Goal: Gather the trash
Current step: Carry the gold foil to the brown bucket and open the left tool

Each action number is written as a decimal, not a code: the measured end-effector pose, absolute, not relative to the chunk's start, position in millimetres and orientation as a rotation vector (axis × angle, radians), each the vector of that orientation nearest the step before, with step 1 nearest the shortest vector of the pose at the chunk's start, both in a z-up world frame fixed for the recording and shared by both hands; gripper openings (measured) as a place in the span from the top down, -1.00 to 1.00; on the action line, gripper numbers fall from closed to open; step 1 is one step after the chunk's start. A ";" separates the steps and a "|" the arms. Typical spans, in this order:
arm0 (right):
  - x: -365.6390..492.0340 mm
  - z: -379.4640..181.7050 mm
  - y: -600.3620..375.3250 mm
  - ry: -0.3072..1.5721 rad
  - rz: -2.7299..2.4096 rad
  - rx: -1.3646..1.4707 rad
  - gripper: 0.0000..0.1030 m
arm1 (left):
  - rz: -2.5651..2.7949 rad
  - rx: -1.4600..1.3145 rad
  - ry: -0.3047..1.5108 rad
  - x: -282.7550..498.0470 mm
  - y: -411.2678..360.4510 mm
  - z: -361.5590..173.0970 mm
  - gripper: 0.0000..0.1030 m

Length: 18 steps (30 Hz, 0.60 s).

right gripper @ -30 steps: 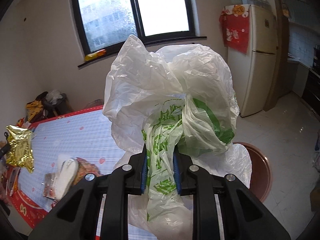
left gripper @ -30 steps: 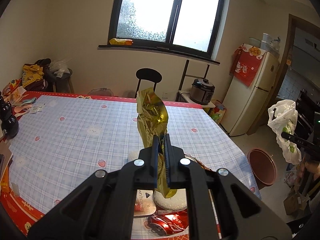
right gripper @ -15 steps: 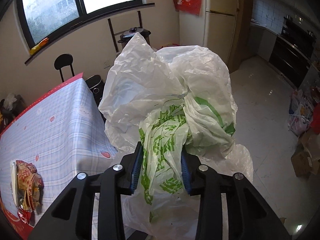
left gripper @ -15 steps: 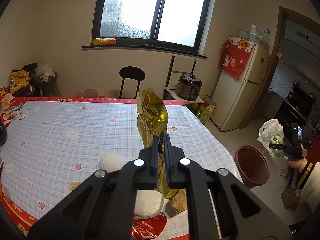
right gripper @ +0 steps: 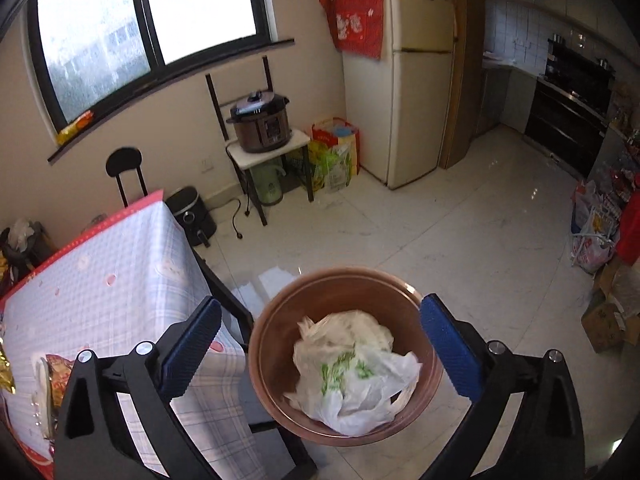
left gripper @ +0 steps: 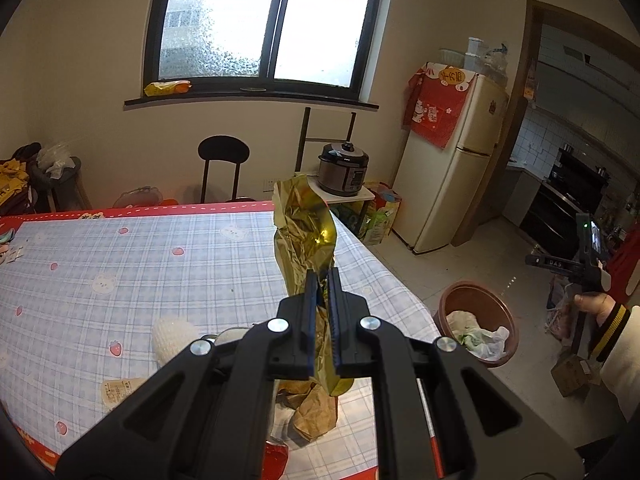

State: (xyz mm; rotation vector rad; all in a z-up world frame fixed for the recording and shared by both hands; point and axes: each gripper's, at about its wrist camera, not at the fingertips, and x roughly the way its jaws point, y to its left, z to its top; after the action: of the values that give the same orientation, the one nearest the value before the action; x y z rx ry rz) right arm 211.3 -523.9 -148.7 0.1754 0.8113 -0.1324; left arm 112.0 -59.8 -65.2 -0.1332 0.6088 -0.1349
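Trash in two pieces: a crumpled white plastic bag [right gripper: 352,364] with green print lies inside a round brown bin [right gripper: 272,384] on the tiled floor, and a gold foil wrapper [left gripper: 306,236] stands upright — pinched between the pressed-together jaws of the left gripper [left gripper: 322,312] above the desk [left gripper: 120,264]. The right gripper [right gripper: 320,350] hangs over the bin, jaws spread wide and holding nothing. More wrappers [left gripper: 316,404] lie on the desk's checked cloth — beneath the left gripper.
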 end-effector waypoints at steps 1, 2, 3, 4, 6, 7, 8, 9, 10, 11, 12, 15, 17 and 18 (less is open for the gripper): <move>206.1 -140.8 -522.2 0.790 -0.135 0.177 -0.90 | -0.149 -0.129 0.608 114.4 -63.7 -64.3 0.81; 201.6 -135.1 -520.7 0.774 -0.138 0.181 -0.90 | -0.164 -0.125 0.606 116.9 -68.1 -63.6 0.81; 194.6 -128.4 -521.5 0.755 -0.140 0.187 -0.90 | -0.183 -0.121 0.604 120.1 -73.9 -62.5 0.81; 185.6 -120.2 -521.3 0.730 -0.140 0.198 -0.90 | -0.205 -0.117 0.602 123.5 -80.3 -61.4 0.81; 169.9 -107.9 -522.5 0.694 -0.140 0.218 -0.90 | -0.253 -0.111 0.600 130.5 -93.7 -60.0 0.81; 162.4 -102.4 -523.4 0.678 -0.139 0.228 -0.90 | -0.275 -0.109 0.601 134.3 -101.6 -59.5 0.81; 153.4 -96.5 -524.6 0.657 -0.139 0.239 -0.90 | -0.302 -0.107 0.604 138.6 -110.4 -59.5 0.81; 144.7 -91.2 -526.5 0.640 -0.142 0.247 -0.90 | -0.338 -0.105 0.608 144.7 -122.4 -59.8 0.81; 136.5 -86.8 -529.1 0.628 -0.143 0.253 -0.90 | -0.367 -0.103 0.612 149.2 -133.3 -60.5 0.81; 128.7 -83.4 -531.5 0.619 -0.141 0.257 -0.90 | -0.401 -0.099 0.616 155.0 -146.4 -61.5 0.81; 122.5 -81.0 -534.4 0.613 -0.139 0.258 -0.90 | -0.431 -0.092 0.620 160.4 -160.8 -62.6 0.81; 104.8 -74.1 -545.7 0.601 -0.146 0.256 -0.90 | -0.516 -0.062 0.635 178.8 -205.0 -67.9 0.81; 95.5 -70.3 -553.8 0.604 -0.171 0.250 -0.90 | -0.563 -0.055 0.651 192.5 -235.5 -74.1 0.81; 89.8 -68.3 -560.0 0.602 -0.191 0.249 -0.90 | -0.595 -0.061 0.658 201.6 -253.8 -76.2 0.81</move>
State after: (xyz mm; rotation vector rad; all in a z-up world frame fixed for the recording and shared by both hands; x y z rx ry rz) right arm 89.8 -560.0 -68.3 0.2486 0.6021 -0.1906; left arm 201.6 -253.8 -76.2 -0.0606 0.6576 -0.5954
